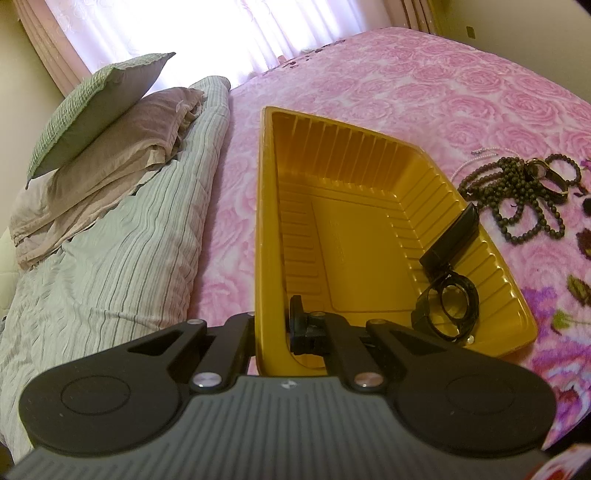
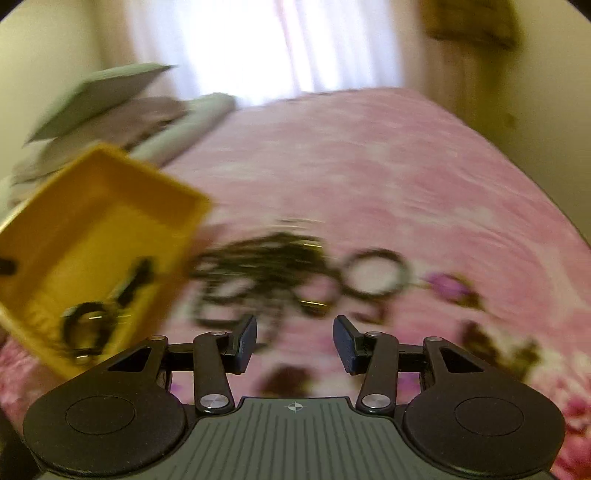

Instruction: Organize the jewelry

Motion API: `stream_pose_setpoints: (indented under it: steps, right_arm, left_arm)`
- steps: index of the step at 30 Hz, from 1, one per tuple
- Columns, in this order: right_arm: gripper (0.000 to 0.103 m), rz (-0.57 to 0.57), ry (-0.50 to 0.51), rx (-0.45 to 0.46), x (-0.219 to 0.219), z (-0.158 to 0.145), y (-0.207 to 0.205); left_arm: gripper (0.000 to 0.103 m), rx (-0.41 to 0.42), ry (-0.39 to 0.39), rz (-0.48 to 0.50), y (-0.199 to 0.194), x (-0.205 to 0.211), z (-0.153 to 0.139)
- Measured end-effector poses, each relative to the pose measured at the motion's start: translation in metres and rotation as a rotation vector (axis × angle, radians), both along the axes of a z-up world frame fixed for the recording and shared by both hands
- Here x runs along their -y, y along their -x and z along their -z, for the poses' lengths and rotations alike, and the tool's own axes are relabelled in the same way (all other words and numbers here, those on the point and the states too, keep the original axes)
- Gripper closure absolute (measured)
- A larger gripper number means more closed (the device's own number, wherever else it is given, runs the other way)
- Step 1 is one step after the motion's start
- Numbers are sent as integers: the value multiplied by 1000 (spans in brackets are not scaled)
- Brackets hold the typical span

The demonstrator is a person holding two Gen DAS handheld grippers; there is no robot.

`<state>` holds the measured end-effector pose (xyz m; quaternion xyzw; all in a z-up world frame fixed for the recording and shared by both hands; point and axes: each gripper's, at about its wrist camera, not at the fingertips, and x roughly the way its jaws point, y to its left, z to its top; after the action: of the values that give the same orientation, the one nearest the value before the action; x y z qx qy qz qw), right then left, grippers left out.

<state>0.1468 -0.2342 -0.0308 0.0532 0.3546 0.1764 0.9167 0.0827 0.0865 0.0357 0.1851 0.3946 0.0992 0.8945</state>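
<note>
A yellow ribbed plastic tray point(image 1: 351, 240) lies on the pink bedspread. My left gripper point(image 1: 271, 332) is shut on the tray's near left wall, one finger inside and one outside. A black wristwatch point(image 1: 450, 310) lies in the tray's near right corner, its strap leaning up the wall. To the right of the tray sits a pile of dark bead necklaces point(image 1: 517, 195) with a black-and-gold bangle. The right wrist view is blurred. It shows my right gripper point(image 2: 295, 328) open and empty above the bedspread, just short of the bead pile point(image 2: 258, 269) and a dark ring bracelet point(image 2: 376, 277). The tray point(image 2: 92, 206) is at its left.
A folded striped quilt point(image 1: 122, 251) with stacked pillows point(image 1: 96, 122) lies left of the tray. A thin pearl strand point(image 1: 491, 151) lies behind the beads. The rose-patterned bedspread point(image 1: 406, 85) runs back to a bright curtained window point(image 1: 192, 33).
</note>
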Motion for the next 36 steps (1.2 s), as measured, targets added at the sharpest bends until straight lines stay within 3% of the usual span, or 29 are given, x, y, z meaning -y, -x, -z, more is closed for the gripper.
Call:
stream_pose_setpoints:
  steps: [7, 11, 17, 20, 30, 36]
  right_arm:
    - [57, 81, -6, -14, 29, 8, -34]
    - [77, 90, -30, -48, 30, 13, -53]
    - [81, 88, 6, -57, 24, 19, -74]
    - [97, 97, 44, -54, 24, 17, -71]
    - [97, 103, 104, 74, 29, -20, -42]
    - [97, 37, 93, 152, 8, -50, -30]
  left_arm:
    - [101, -4, -4, 0, 0, 1, -1]
    - [101, -8, -11, 0, 0, 3, -1]
    - [101, -15, -18, 1, -1, 4, -1]
    - [101, -15, -20, 1, -1, 4, -1]
    - [101, -14, -15, 5, 1, 2, -2]
    - [101, -10, -8, 6, 1, 2, -2]
